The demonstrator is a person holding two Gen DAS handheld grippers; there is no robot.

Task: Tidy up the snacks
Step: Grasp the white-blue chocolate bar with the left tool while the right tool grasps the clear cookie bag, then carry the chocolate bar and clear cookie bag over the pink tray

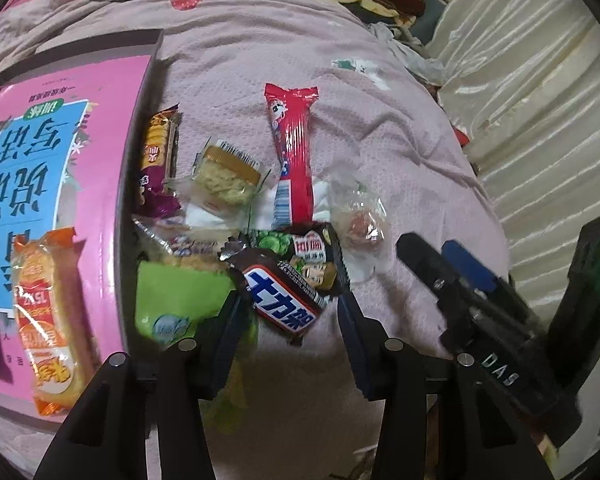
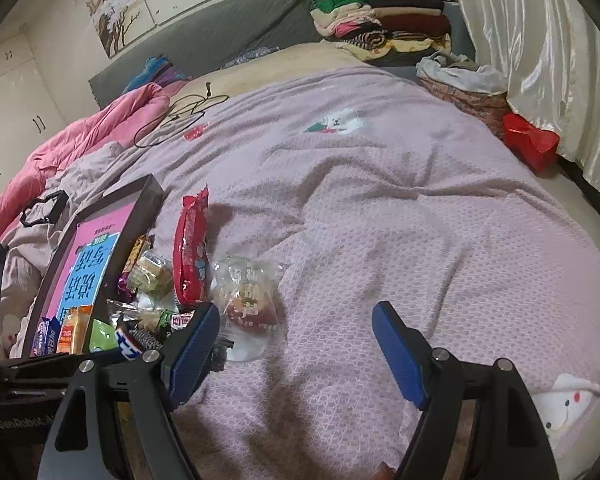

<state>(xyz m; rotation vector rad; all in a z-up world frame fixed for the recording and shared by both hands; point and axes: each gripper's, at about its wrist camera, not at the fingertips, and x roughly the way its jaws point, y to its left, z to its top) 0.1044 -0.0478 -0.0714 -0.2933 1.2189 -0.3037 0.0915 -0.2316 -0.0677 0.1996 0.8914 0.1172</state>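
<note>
A pile of snacks lies on the pink bedspread beside a pink box lid (image 1: pixel 112 160). My left gripper (image 1: pixel 290 300) is open, its jaws on either side of a brown chocolate bar (image 1: pixel 280 296) with blue and white lettering, not closed on it. Around the bar lie a green packet (image 1: pixel 180 300), a red stick pack (image 1: pixel 294 152), a cracker pack (image 1: pixel 230 172), a purple pack (image 1: pixel 158 160) and a clear-wrapped round sweet (image 1: pixel 360 224). An orange cake pack (image 1: pixel 48 312) lies on the lid. My right gripper (image 2: pixel 296 344) is open and empty, just right of the clear-wrapped sweet (image 2: pixel 248 300).
The box lid (image 2: pixel 80 264) stands at the left of the bed with packs (image 2: pixel 72 332) on it. A black cable (image 2: pixel 180 116) lies further up the bedspread. Folded clothes (image 2: pixel 380 28) are stacked at the headboard. A red bag (image 2: pixel 532 144) and white curtains (image 2: pixel 540 52) are at right.
</note>
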